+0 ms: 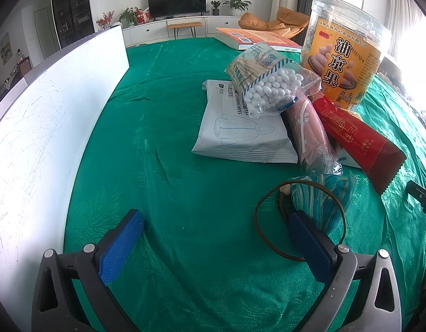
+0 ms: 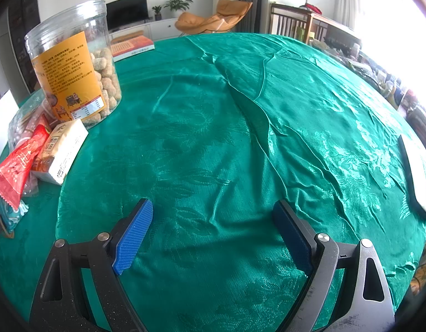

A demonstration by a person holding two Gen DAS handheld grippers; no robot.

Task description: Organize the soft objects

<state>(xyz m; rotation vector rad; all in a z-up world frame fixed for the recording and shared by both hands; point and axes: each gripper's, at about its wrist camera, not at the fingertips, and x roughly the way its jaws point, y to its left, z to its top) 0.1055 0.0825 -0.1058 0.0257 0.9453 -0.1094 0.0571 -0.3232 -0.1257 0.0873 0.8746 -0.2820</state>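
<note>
White walls, a dark television [image 1: 176,0] on a low white cabinet [image 1: 185,26], bright window light right.

Green damask tablecloth [image 2: 213,138]; red packet [image 1: 359,141]; pink, perhaps floral, pouch [image 1: 310,130].

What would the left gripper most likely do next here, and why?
Probably ease forward and right toward the teal pouch. The left gripper is open and holding nothing, its right finger already beside the pouch and its cord loop. The right gripper is open over bare green cloth, far from the pile.
</note>
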